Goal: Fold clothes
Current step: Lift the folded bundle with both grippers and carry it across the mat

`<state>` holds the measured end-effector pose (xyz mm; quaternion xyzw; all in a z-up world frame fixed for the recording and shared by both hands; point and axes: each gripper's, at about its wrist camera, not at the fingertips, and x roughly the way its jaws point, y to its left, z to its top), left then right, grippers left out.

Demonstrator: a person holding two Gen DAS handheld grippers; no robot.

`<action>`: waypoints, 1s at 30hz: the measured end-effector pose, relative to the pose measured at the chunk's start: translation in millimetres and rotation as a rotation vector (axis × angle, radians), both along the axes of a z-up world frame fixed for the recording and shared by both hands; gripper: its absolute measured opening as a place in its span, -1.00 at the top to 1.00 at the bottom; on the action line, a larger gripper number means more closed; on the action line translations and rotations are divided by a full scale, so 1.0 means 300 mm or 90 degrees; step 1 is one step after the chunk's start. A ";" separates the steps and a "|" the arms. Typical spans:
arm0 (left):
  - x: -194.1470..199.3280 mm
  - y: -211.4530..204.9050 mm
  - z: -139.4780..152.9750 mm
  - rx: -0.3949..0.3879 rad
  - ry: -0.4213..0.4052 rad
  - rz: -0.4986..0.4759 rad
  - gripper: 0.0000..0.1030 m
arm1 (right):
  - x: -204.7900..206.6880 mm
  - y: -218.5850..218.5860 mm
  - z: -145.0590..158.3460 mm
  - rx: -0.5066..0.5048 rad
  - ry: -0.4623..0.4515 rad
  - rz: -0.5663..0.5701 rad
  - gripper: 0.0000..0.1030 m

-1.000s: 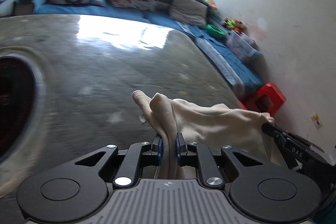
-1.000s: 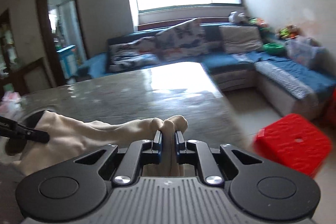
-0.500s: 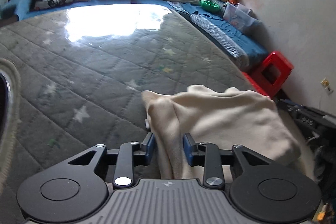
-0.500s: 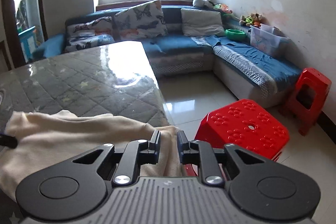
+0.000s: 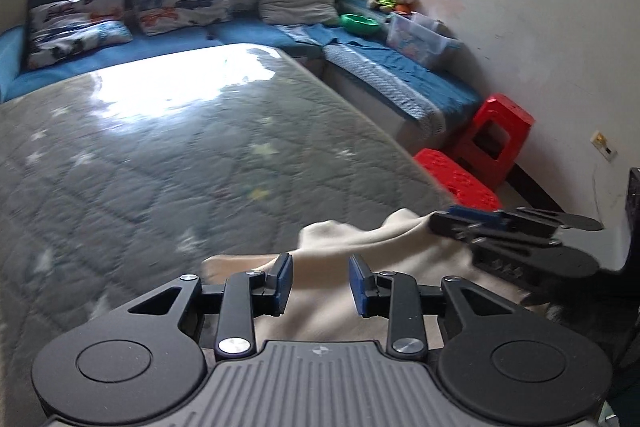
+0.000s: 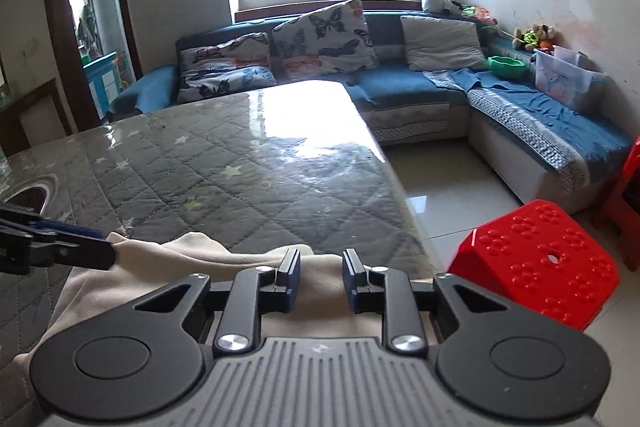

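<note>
A cream garment [image 5: 360, 247] lies folded on the near edge of the quilted grey table [image 5: 200, 155]. It also shows in the right wrist view [image 6: 208, 255]. My left gripper [image 5: 319, 283] is open just above the cloth and holds nothing. My right gripper [image 6: 320, 281] is open over the cloth's right end, empty. The right gripper shows at the right of the left wrist view [image 5: 500, 227]. The left gripper shows at the left of the right wrist view [image 6: 56, 247], by the cloth's far corner.
The table's right edge [image 6: 400, 195] drops to a tiled floor. A red plastic stool [image 6: 536, 263] stands close by, a taller one [image 5: 496, 139] behind it. A blue corner sofa [image 6: 400, 83] with cushions lines the far walls. A dark round recess [image 6: 28, 195] sits in the table at left.
Both grippers opened and let go of the cream garment, which now lies on the table. Both have pulled back toward the near edge.
</note>
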<state>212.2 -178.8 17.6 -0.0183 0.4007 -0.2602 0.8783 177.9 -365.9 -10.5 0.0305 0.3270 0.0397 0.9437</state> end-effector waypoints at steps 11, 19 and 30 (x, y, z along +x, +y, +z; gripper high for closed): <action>0.057 -0.085 -0.068 0.018 0.017 -0.015 0.37 | 0.019 0.008 -0.025 -0.016 0.014 0.000 0.40; -0.027 -0.067 -0.023 0.017 0.007 -0.024 0.32 | -0.120 -0.009 0.044 -0.019 -0.004 0.017 0.21; -0.237 -0.034 -0.024 0.039 -0.015 -0.067 0.32 | -0.384 -0.015 0.047 -0.025 -0.012 0.014 0.23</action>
